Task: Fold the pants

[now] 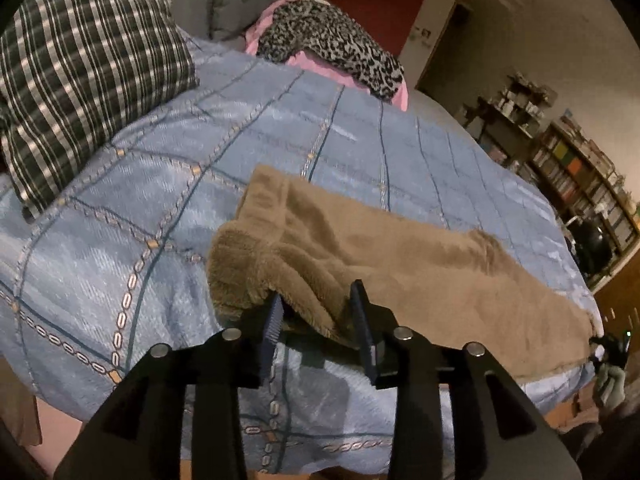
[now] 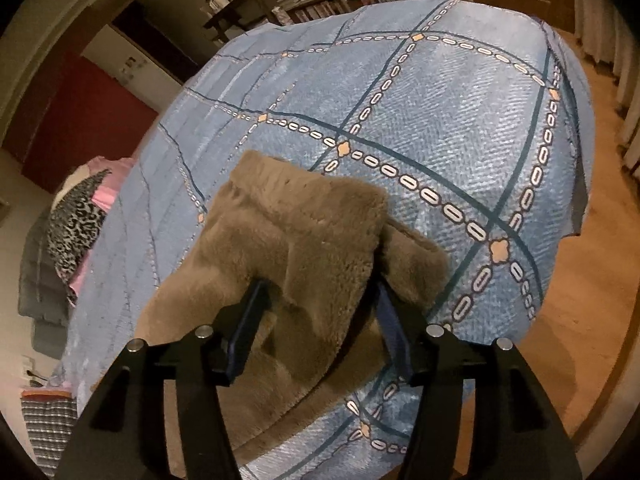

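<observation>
Fuzzy brown pants [image 1: 360, 248] lie across the blue patterned bedspread [image 1: 120, 240], filling the lower middle of both frames. The left gripper [image 1: 318, 312] has its jaws parted around a bunched fold at one end. The right gripper [image 2: 320, 300] is spread wide astride the other end. A plaid pillow [image 1: 88, 68] sits upper left.

we see the brown fleece pants [image 1: 404, 256] lying along the near edge of the blue quilted bedspread [image 1: 140, 208]. the plaid pillow [image 1: 80, 68] sits far left on it, the leopard-print cloth [image 1: 328, 40] behind. a tall wooden bookshelf [image 1: 580, 184] stands right of the bed.
</observation>
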`<state>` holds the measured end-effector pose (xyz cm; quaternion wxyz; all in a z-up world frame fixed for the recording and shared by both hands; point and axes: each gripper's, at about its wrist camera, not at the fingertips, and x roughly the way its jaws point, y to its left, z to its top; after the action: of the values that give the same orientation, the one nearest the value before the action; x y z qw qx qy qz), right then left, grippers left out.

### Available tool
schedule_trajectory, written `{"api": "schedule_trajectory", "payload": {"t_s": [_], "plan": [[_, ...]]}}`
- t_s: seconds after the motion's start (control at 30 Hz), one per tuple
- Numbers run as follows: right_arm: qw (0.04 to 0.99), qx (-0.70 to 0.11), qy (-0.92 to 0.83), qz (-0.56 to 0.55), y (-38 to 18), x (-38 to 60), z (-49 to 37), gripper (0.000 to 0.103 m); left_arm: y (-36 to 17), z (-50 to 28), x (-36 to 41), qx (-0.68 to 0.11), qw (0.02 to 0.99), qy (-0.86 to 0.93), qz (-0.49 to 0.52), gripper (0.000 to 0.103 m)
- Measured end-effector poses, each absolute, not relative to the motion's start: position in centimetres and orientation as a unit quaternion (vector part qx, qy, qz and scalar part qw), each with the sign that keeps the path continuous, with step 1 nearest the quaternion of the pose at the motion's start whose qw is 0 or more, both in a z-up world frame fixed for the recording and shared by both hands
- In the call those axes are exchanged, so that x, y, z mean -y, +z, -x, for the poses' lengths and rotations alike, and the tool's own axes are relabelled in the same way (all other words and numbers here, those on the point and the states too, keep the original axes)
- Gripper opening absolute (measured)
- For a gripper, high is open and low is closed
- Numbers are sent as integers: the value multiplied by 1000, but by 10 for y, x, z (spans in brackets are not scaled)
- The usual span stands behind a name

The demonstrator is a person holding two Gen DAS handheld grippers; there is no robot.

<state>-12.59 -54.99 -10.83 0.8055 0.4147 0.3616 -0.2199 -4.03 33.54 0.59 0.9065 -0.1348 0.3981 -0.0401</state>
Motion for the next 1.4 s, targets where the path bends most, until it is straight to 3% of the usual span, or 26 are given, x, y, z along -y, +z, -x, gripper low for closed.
{"api": "schedule_trajectory", "payload": {"t_s": [0.13,0.17,0.2,0.3,0.43,0.67,0.87,1.07,1.23,1.4], "plan": [[811,-345,-207,-425,-112,555,129,59,25,28,-315,-384,915,-17,125,46],[815,-343,-207,-419,-112,554,130,54,29,24,-307,-383,917,-13,109,48],[820,-341,-209,-409,-110,553,133,35,33,22,-299,-381,920,-12,94,51],[841,-341,-214,-361,-97,544,138,9,38,12,-282,-390,919,-11,57,53],[855,-321,-217,-344,-76,539,151,8,27,12,-287,-414,909,15,38,53],[853,-333,-220,-337,-81,535,152,8,16,9,-306,-416,903,49,94,53],[856,-322,-229,-334,-75,531,156,8,18,-18,-204,-387,916,-90,52,54],[860,-313,-237,-326,-62,526,163,8,-21,-32,-84,-411,879,-241,17,54],[861,-322,-246,-307,-60,523,167,8,-56,-21,-45,-448,844,-295,-15,54],[840,-352,-265,-315,-94,531,161,8,-81,-6,-38,-473,826,-302,-58,54]]}}
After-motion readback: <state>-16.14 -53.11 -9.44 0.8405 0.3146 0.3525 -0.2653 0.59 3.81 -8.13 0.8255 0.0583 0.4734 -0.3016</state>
